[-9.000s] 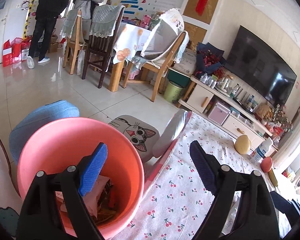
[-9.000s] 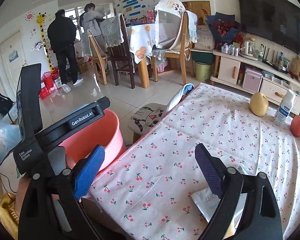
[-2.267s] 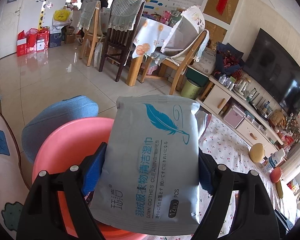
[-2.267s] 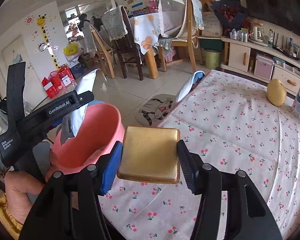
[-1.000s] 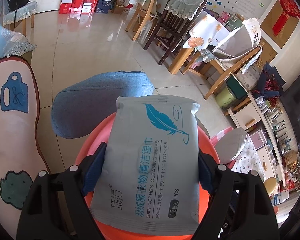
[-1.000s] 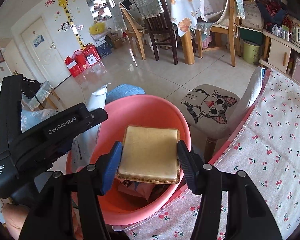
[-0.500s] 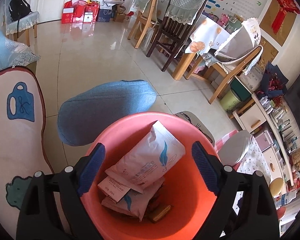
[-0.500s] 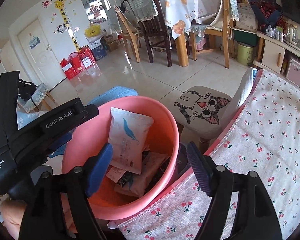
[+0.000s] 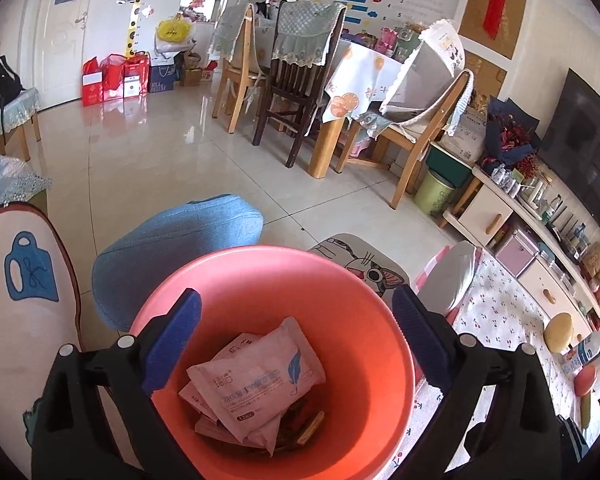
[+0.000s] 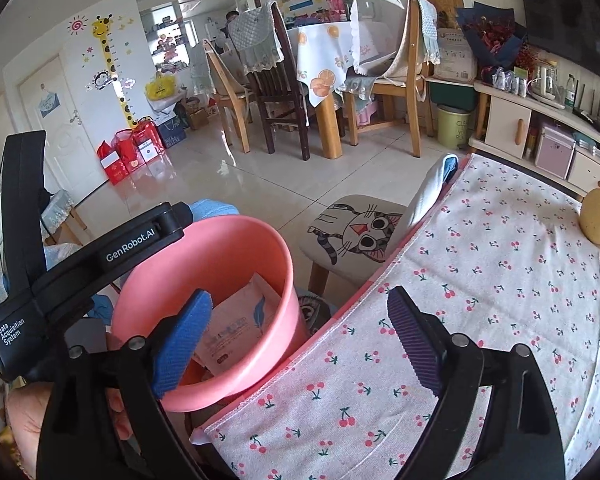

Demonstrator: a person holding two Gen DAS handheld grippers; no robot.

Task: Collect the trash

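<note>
A pink bucket (image 9: 364, 292) stands on the floor beside the table; it also shows in the right wrist view (image 10: 236, 248). Inside lies a wipes packet with a blue feather print (image 9: 260, 376) on top of other wrappers; the packet also shows from the right wrist (image 10: 236, 324). My left gripper (image 9: 296, 340) is open and empty right above the bucket's mouth. My right gripper (image 10: 300, 340) is open and empty over the table's edge, next to the bucket. The left gripper's black body (image 10: 100, 256) shows on the left of the right wrist view.
The table has a cherry-print cloth (image 10: 500, 280) with a yellow pear-shaped object (image 10: 598, 218) at its far side. A cat-face stool (image 10: 360, 228) and a blue cushion (image 9: 172, 240) stand by the bucket. Dining chairs (image 9: 292, 80) and a TV cabinet (image 9: 512, 216) stand farther off.
Both grippers opened: the wipes packet and the gold packet dropped into the bucket. The packet has settled flat. The right gripper has since swung right, over the table edge.
</note>
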